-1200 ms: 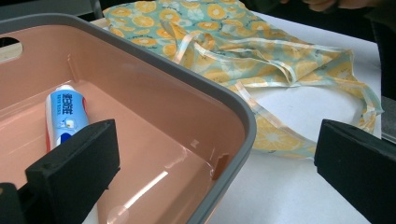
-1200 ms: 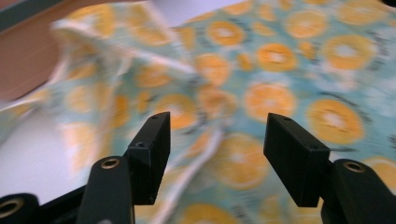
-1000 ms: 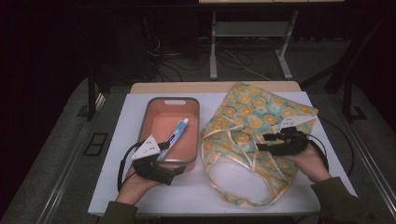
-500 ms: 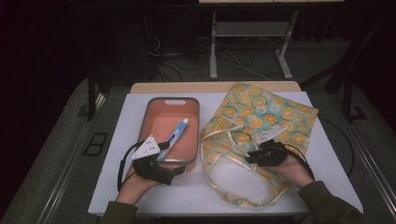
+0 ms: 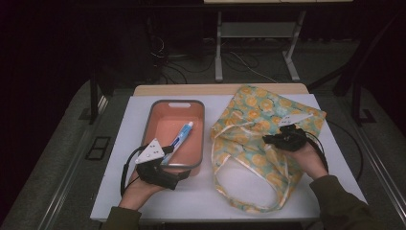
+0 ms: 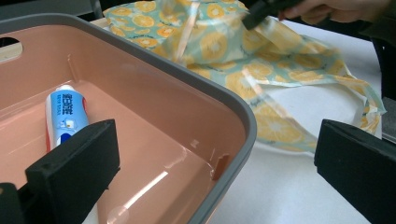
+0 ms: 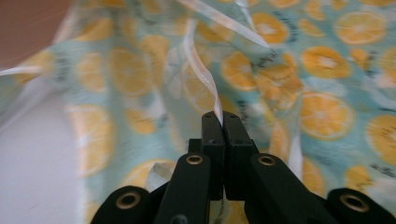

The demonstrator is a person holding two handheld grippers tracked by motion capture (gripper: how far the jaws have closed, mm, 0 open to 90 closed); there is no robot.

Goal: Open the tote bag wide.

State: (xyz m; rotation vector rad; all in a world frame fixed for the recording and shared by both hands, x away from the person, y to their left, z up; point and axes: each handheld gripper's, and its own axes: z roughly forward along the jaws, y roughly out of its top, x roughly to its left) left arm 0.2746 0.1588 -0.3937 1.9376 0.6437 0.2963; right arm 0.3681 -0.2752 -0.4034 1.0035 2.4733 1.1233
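An orange-print fabric bag [image 5: 258,115] lies on the right half of the white table [image 5: 129,129]. My right gripper [image 5: 269,139] rests over the bag's middle, shut on its pale strap [image 7: 205,79], which runs up from the closed tips of the right gripper [image 7: 223,116]. A pink tray with a grey rim [image 5: 177,102] sits left of the bag and holds a blue and white toothpaste tube [image 5: 179,139]. My left gripper [image 5: 174,167] stays at the tray's near edge, jaws wide open astride the rim [image 6: 233,102], with the tube [image 6: 65,112] just beyond one jaw.
The bag's long handle loop [image 5: 239,203] spreads toward the table's front edge. Cables trail from both grippers. Beyond the table are a dark floor, loose cables and a metal stand [image 5: 253,28].
My right gripper dipped toward the person and left, then moved back away with the strap, and the bag's handle loop shifted. The left gripper stayed still.
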